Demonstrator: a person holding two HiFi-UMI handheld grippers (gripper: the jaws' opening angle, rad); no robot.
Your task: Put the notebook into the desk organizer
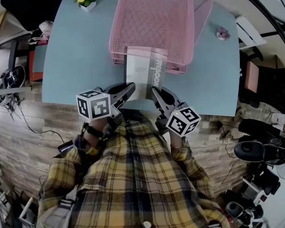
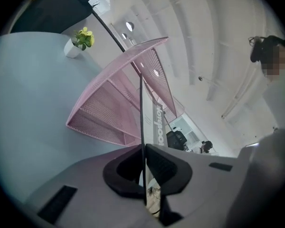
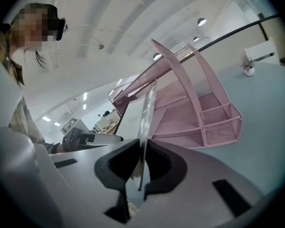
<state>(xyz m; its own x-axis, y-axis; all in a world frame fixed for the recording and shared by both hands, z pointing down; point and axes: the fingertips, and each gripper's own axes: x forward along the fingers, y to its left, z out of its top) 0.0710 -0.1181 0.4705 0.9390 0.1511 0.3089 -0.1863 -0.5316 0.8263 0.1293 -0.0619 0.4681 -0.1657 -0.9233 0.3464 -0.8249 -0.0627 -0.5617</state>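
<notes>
The person wears a long-sleeved plaid shirt [image 1: 133,175] in yellow, grey and dark blue, with a dark strap [image 1: 92,130] at the left wrist. A dark headset [image 3: 61,27] is worn on the head. The left gripper [image 1: 129,87] and the right gripper [image 1: 155,91] have dark, tapering jaws. Each bears a white cube printed with black square markers: the left cube [image 1: 93,104] and the right cube [image 1: 183,119]. In the gripper views their bodies are pale grey with rectangular dark slots [image 2: 57,204], and the pads [image 2: 167,169] are black.
</notes>
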